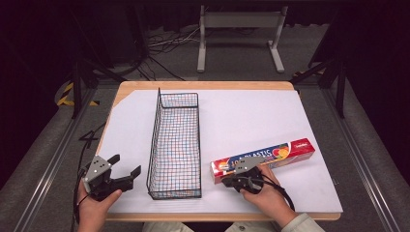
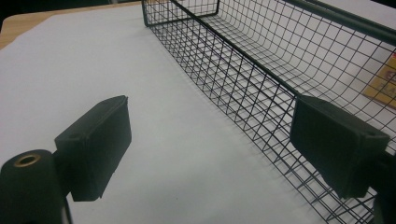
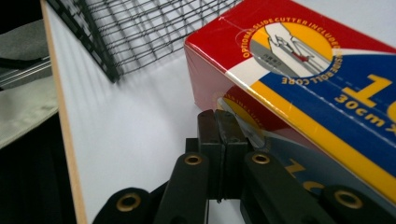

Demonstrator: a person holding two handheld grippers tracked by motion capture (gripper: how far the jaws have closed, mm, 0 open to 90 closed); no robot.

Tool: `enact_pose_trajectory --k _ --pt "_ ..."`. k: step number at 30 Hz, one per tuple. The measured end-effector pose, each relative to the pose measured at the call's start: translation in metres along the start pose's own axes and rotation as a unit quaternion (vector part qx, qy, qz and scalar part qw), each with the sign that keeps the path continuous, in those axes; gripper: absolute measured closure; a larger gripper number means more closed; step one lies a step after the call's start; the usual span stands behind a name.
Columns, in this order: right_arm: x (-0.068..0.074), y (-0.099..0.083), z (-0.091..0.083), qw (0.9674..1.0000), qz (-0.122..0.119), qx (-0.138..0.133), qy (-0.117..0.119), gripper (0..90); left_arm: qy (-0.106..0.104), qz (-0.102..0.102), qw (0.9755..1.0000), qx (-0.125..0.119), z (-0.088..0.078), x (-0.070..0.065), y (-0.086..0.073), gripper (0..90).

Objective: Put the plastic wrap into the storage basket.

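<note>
High view shows the wooden bench (image 1: 285, 86) under a white sheet, with the tall black wire-mesh basket (image 1: 175, 145) running lengthwise from the near edge toward the far edge, left of centre. Right of it lies the long red, blue and yellow cardboard box of plastic wrap (image 1: 280, 155), flat on the sheet near the near right corner, its long axis running left to right and climbing slightly toward the far right. Its left end sits just beside the basket's near corner, apart from it. The right hand-held gripper (image 3: 222, 128) rests at that left end, on the near side of the box, jaws pressed together with nothing between them, tips at the box's near long face. The box lies just beyond and to the right of those tips. The left hand-held gripper (image 2: 210, 144) hovers near the near left corner, jaws wide apart, well away from the box, so the right hand is the nearer one.
</note>
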State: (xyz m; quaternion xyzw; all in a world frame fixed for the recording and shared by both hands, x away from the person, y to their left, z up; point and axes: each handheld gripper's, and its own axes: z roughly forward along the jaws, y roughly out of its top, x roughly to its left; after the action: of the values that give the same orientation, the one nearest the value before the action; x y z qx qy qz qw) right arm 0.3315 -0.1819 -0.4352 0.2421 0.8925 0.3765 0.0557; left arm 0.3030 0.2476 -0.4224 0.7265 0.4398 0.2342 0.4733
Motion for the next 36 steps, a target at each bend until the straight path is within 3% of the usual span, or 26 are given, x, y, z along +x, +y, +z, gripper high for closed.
enact_pose_trajectory --k 15,18,21,27,34,36 --pt "-0.017 0.037 0.021 0.9973 0.028 0.005 -0.068 90.0 0.001 -0.002 1.0 0.001 0.001 0.001 -0.001 13.6" --pt "-0.02 0.044 0.026 0.9974 0.024 0.006 -0.068 90.0 0.003 0.0 1.0 0.002 0.001 0.001 -0.001 13.6" --pt "-0.022 0.053 0.03 0.9962 0.013 0.017 -0.085 90.0 0.005 -0.002 1.0 0.001 0.001 0.003 -0.001 13.6" --pt "-0.034 0.061 0.034 0.9945 0.017 0.018 -0.102 90.0 0.004 -0.005 1.0 0.0 0.002 0.004 -0.002 13.6" --pt "-0.047 0.067 0.037 0.9893 0.038 0.027 -0.138 90.0 0.003 -0.006 1.0 0.001 0.003 0.005 -0.002 13.6" --pt "-0.057 0.069 0.037 0.9867 0.062 0.022 -0.149 90.0 0.002 -0.007 1.0 0.001 0.003 0.005 -0.002 13.6"
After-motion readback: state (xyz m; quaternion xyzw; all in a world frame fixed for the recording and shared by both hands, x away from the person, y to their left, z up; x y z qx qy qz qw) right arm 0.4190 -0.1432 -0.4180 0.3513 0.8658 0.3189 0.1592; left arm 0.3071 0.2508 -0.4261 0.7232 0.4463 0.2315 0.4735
